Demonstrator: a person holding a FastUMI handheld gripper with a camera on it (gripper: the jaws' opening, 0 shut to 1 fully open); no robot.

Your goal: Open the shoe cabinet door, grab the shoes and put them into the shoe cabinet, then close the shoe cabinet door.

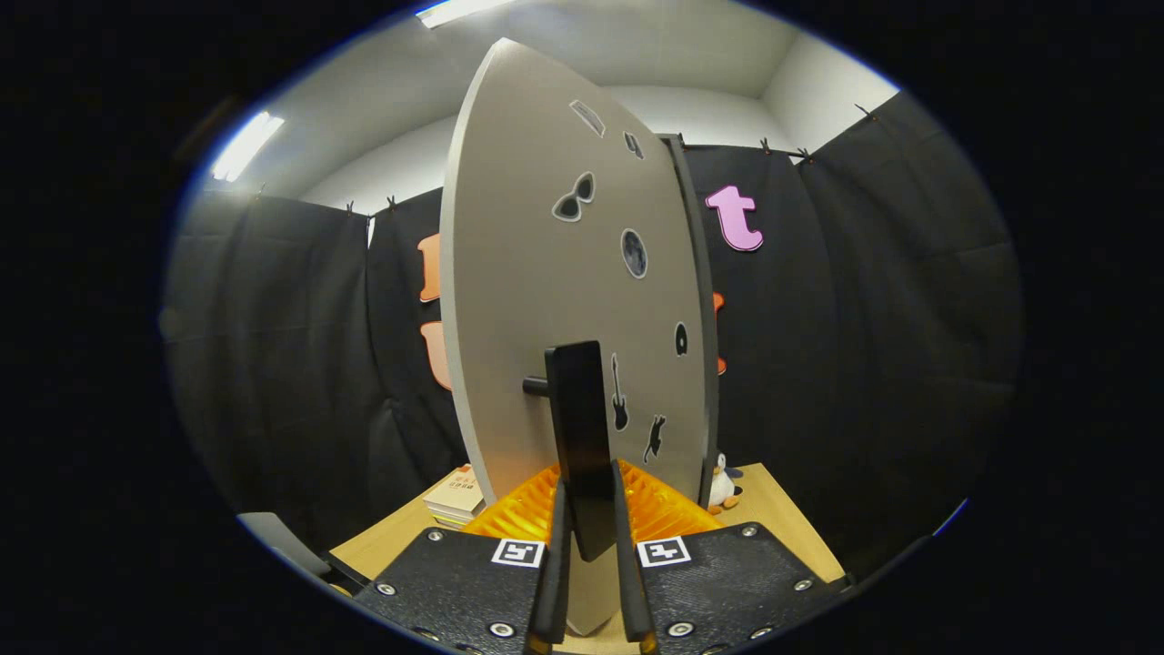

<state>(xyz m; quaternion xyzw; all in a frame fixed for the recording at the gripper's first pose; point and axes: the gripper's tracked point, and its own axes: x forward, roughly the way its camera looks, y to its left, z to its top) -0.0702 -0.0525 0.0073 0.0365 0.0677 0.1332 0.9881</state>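
Observation:
The grey shoe cabinet door (546, 273) stands right in front of me, swung partly out and seen almost edge on, with small dark stickers on its face. Its black bar handle (580, 428) sticks out on a short peg and runs down between my fingers. My gripper (589, 537) is shut on that handle, both fingers pressing its lower end. The cabinet's dark edge (698, 318) shows just behind the door on the right. The inside of the cabinet is hidden by the door.
A wooden table top (782, 518) lies below. A stack of books (457, 496) rests left of the door's foot. A small penguin toy (723, 484) stands to its right. Black cloth walls close the booth all round.

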